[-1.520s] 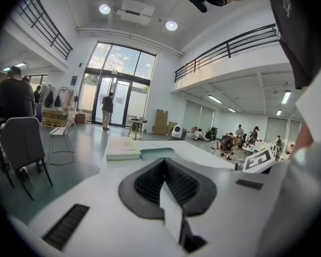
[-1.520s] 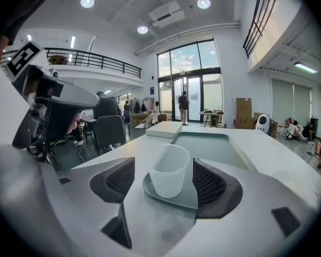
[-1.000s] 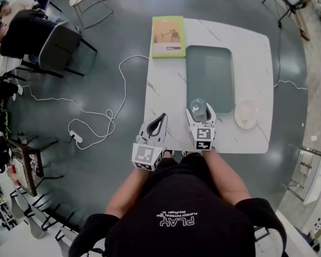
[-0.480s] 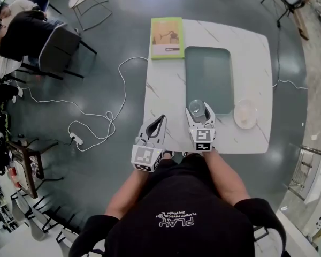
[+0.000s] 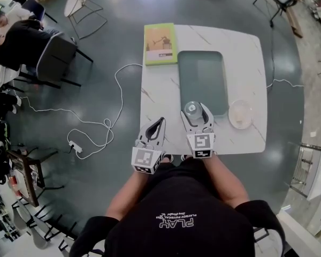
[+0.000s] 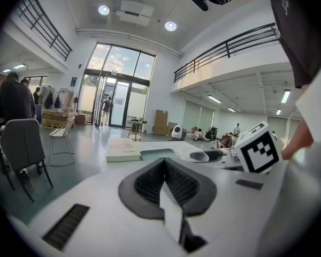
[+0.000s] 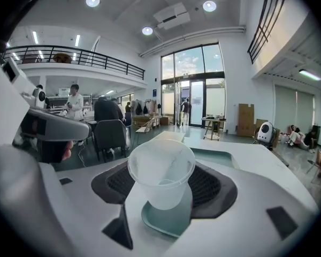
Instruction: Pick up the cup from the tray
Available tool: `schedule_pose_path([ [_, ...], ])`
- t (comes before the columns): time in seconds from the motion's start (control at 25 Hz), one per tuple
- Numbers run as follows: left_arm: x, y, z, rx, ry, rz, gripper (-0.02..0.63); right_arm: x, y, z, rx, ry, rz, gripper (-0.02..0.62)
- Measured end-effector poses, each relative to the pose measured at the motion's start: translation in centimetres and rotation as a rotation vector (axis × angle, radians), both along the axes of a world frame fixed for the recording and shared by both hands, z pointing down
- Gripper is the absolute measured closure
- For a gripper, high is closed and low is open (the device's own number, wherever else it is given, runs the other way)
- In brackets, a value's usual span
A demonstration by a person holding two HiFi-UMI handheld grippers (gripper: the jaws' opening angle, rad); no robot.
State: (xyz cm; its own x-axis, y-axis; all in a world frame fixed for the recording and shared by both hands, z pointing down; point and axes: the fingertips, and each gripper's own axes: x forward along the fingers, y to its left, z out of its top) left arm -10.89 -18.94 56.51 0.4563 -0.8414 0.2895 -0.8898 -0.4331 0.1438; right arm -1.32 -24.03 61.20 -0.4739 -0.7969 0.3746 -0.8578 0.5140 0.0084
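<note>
One risk per item.
- Table: hard top; anything dropped likely bounces off edge.
- Tray: near end sits under load; low swing could clip rim.
- Left gripper: jaws pressed together, empty, beside right one; no backup if slip.
- Right gripper: jaws have just been closing, pinching cup by sides.
- Cup: clear, looks thin, just above tray's near end, slightly tilted. Hard squeeze may buckle it; slack grip may let it slide out.

Right gripper: jaws just been closing, now clamped wide on cup, tipped slightly down. Left gripper: jaws together, empty, alongside. Forearms forward.
</note>
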Motion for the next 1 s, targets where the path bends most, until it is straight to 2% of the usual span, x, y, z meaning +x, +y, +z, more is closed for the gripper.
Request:
schedule_pose_path([
  [0.48,2.2,-1.1,-2.5,0.054,0.007,0.045,0.598,2.3,-0.3,-8.6,0.116,-0.032,0.027,0.288],
  [1.0,4.5,-1.9,-5.2,0.109,0.023,0.074,0.598,5.2,1.3,-12.8,0.169,-0.083,0.051,0.288],
])
